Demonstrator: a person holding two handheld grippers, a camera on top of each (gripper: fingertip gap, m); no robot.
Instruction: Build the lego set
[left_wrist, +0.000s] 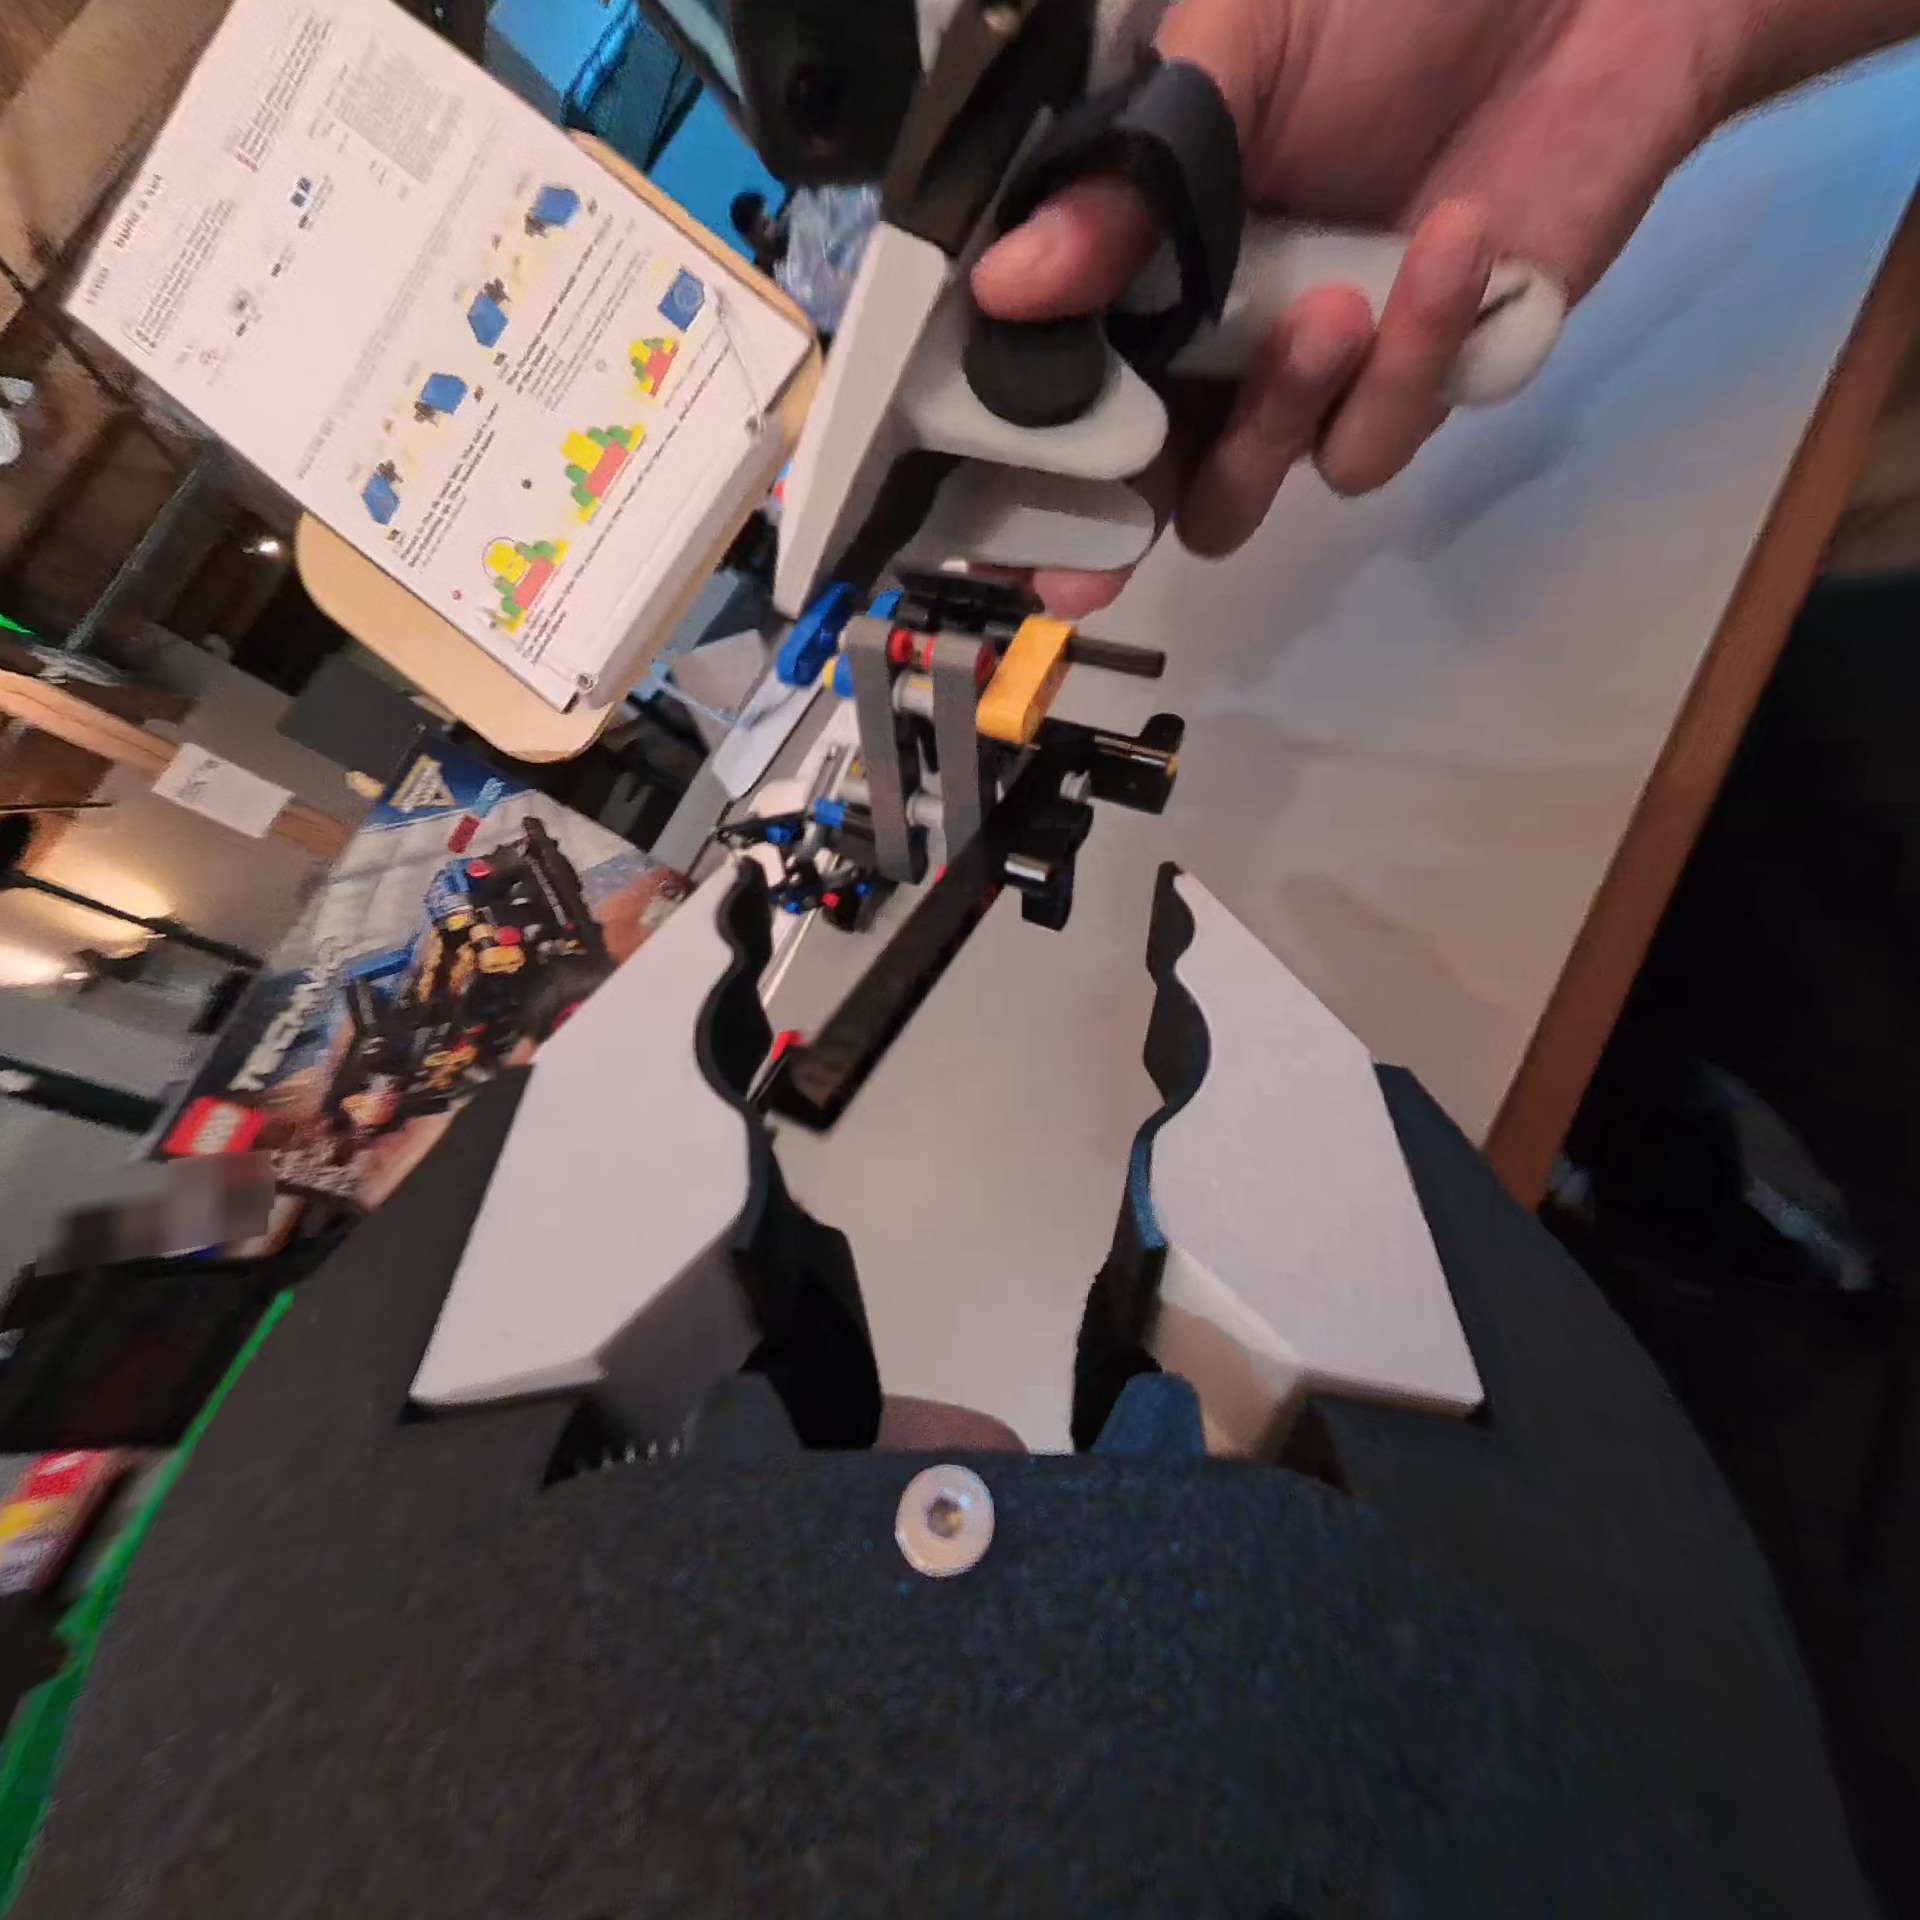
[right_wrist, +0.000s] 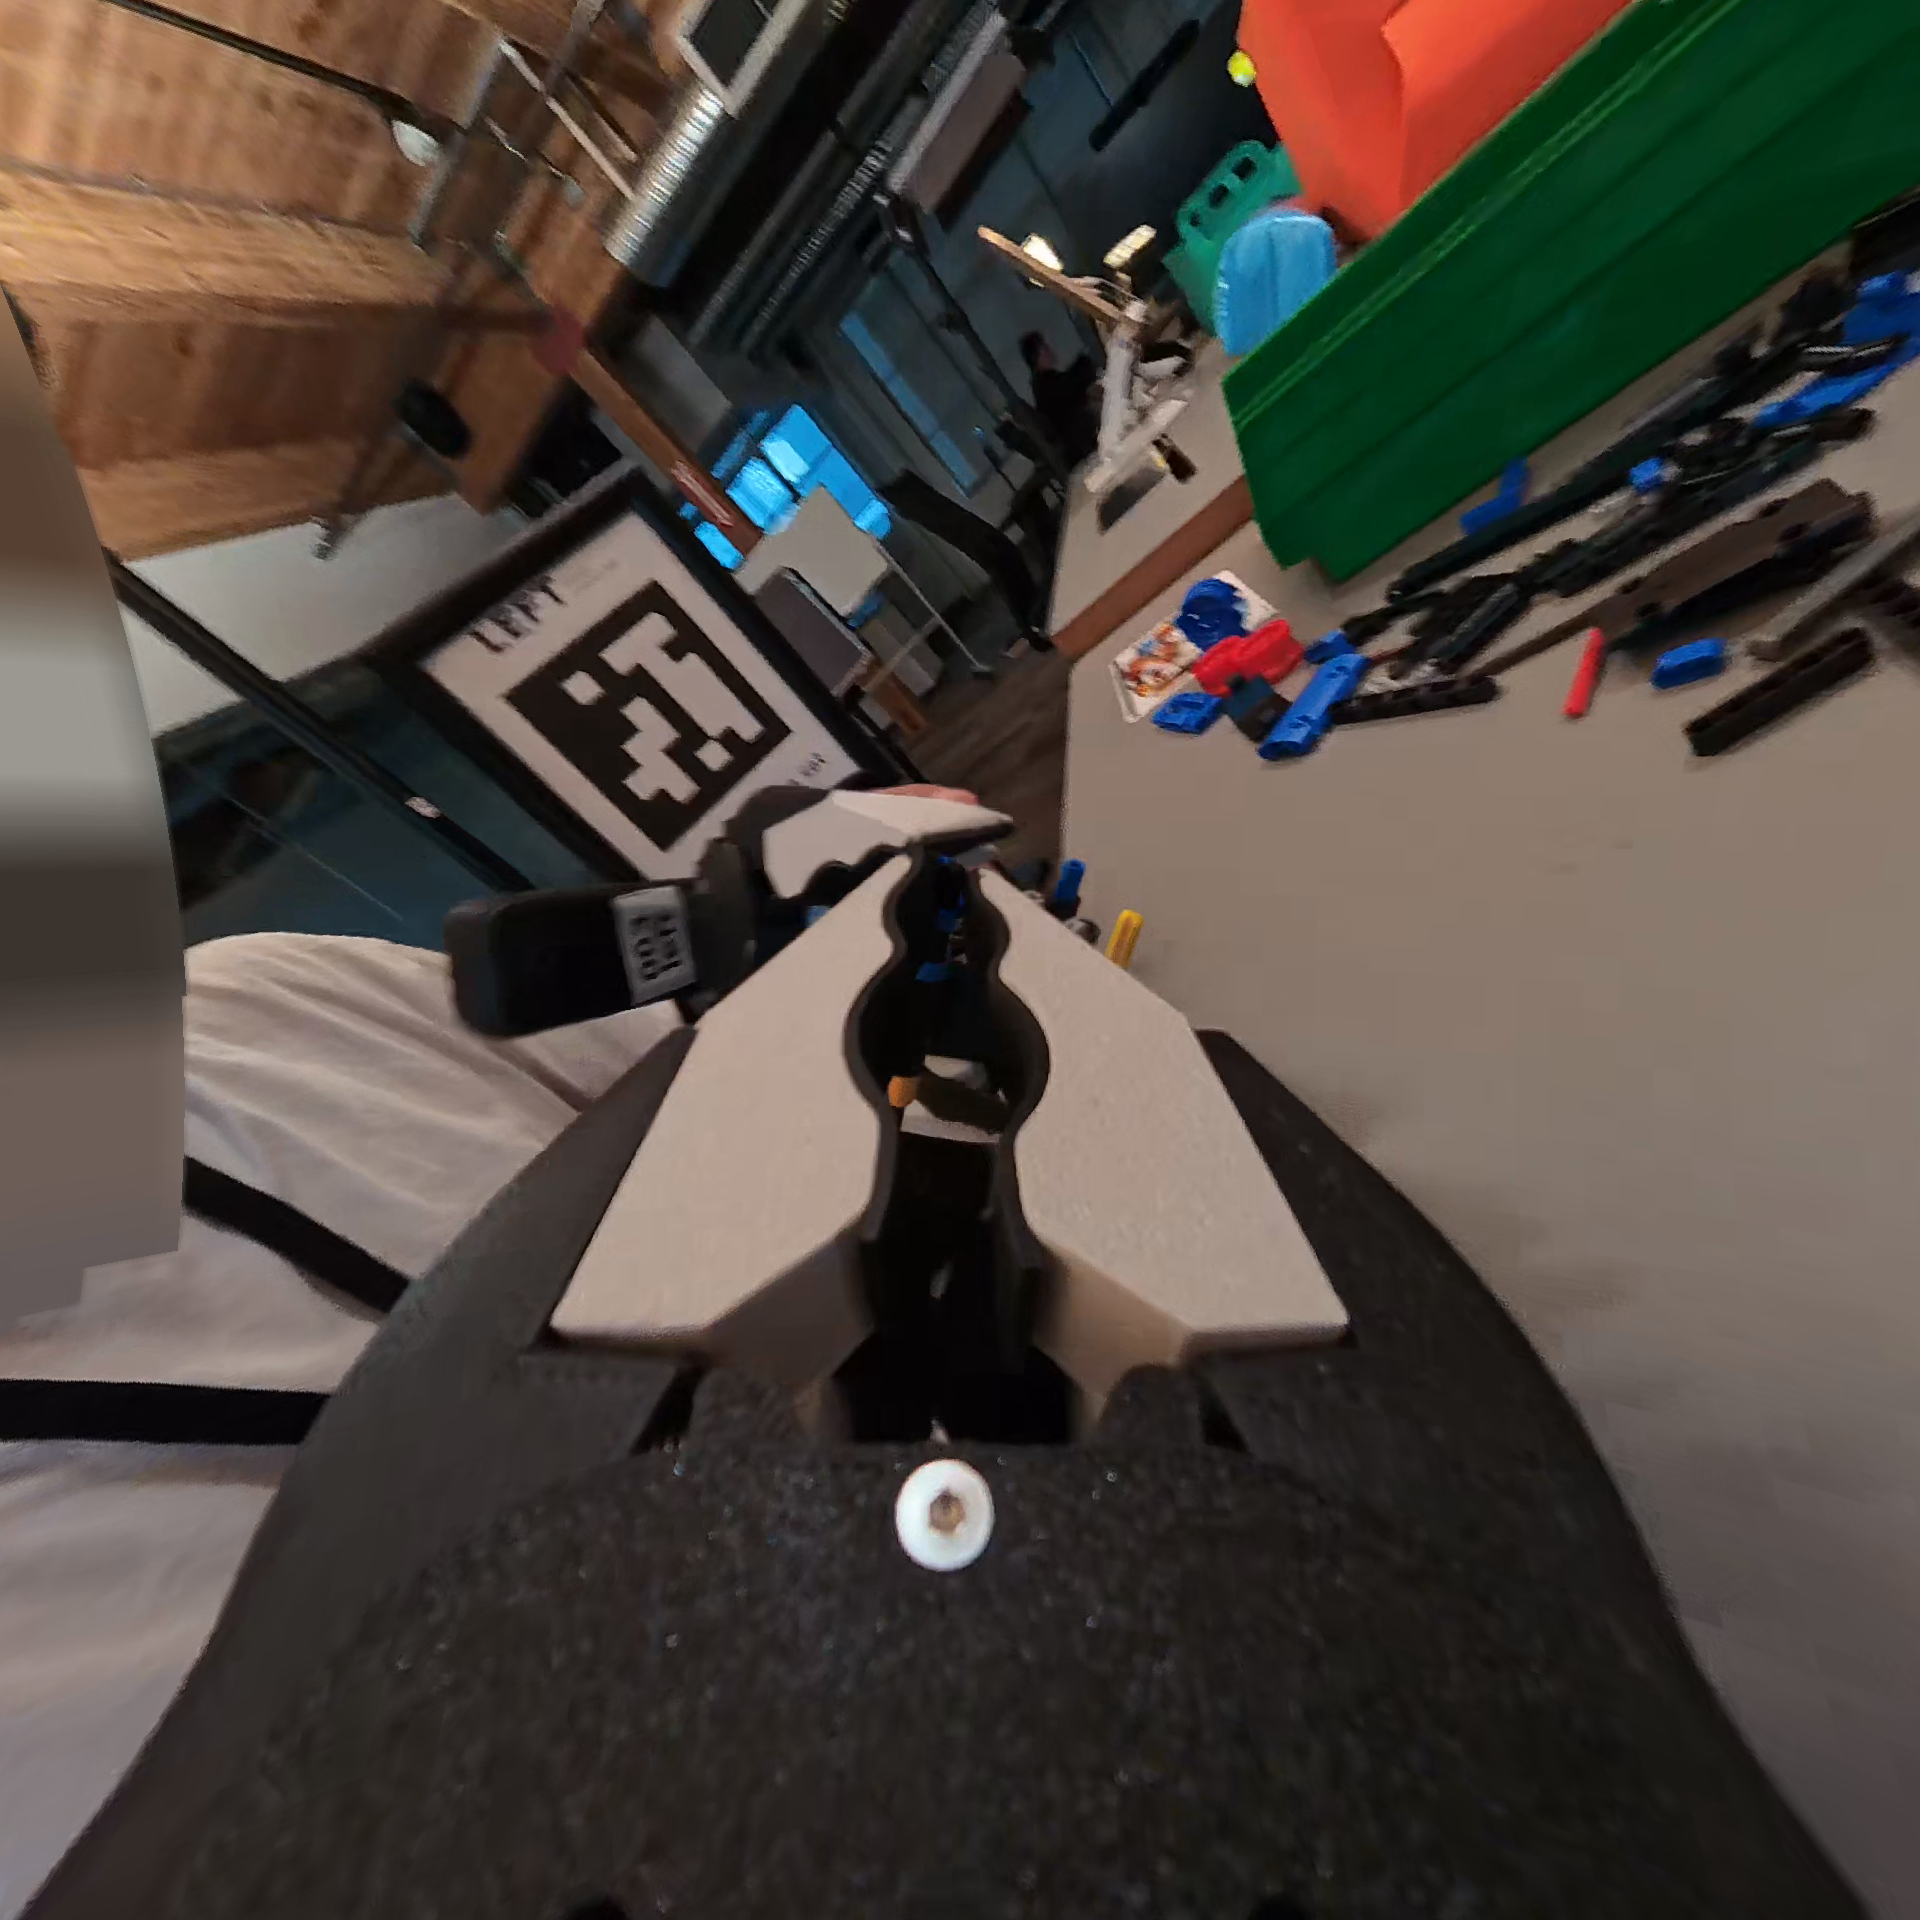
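The partly built lego assembly (left_wrist: 966, 769) has grey beams, a yellow connector, black axles and a long black beam that slants down toward me. My right gripper (left_wrist: 925, 592), held by a hand, comes in from above and is shut on the assembly's top. My left gripper (left_wrist: 956, 914) is open just below the assembly. The black beam's lower end lies beside its left finger (left_wrist: 665, 1091). In the right wrist view my right gripper (right_wrist: 945, 868) is closed with the assembly (right_wrist: 940, 956) showing between the jaws. A finger of the left gripper (right_wrist: 873, 826) shows just behind it.
An instruction booklet (left_wrist: 436, 343) on a wooden stand and the lego box (left_wrist: 416, 966) stand at the left. The table's wooden edge (left_wrist: 1662, 831) runs along the right. Loose blue, black and red parts (right_wrist: 1558, 623), a green box (right_wrist: 1558, 260) and a marker board (right_wrist: 644, 707) lie beyond. The tips of one gripper are about 5 cm away from the tips of the other.
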